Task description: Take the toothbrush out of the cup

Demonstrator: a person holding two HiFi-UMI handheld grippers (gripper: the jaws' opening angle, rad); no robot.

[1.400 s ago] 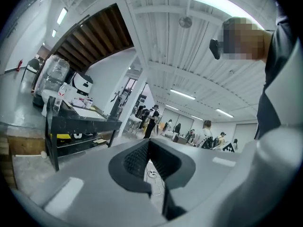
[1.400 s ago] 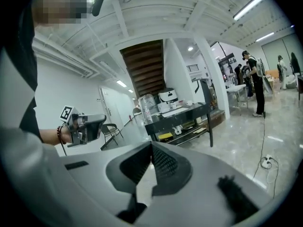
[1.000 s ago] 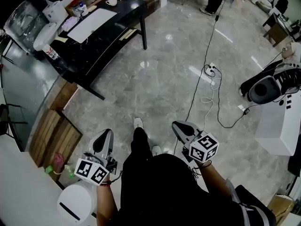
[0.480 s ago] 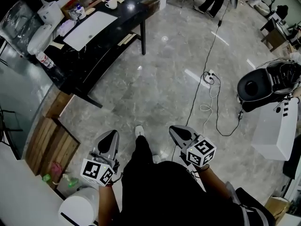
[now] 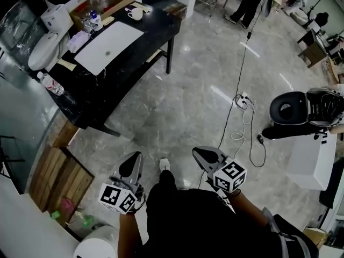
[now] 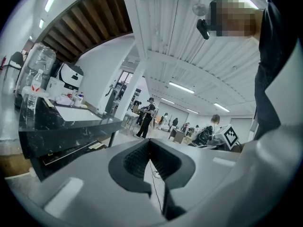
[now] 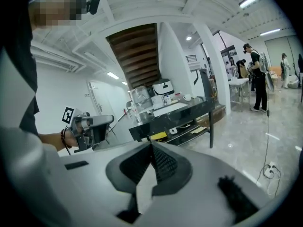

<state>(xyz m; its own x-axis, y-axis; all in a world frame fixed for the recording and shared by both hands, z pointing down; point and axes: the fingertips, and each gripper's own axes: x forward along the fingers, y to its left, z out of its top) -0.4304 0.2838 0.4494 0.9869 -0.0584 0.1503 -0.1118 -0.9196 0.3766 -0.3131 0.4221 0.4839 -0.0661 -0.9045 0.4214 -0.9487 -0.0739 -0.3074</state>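
Pointing forward over the grey marble floor (image 5: 183, 101), both grippers are held low and close to the body, one on each side of the person's shoe (image 5: 164, 164). The left gripper (image 5: 133, 163) is angled slightly inward and its marker cube (image 5: 118, 198) sits just above the bare left forearm (image 5: 126, 233). The right gripper (image 5: 206, 155) is tilted a little outward, and only a short stretch of the wrist behind it is seen before the dark clothing covers it.

In the left gripper view the jaws of the left gripper (image 6: 149, 143) are seen pressed together at their tips, with nothing between them. In the right gripper view the right gripper (image 7: 151, 145) is closed in the same way and is likewise empty.

Both grippers are well apart from the black tabletop (image 5: 156, 28), which stands at the upper left of the head view. A white cup (image 5: 134, 14) is set near its far corner, beside a white sheet (image 5: 107, 46), and a water bottle (image 5: 51, 84) lies at the near end. The cup is too small for its contents to be told, and the toothbrush cannot be made out in any view. A cable (image 5: 236, 90) runs across the floor to the right of the tabletop.
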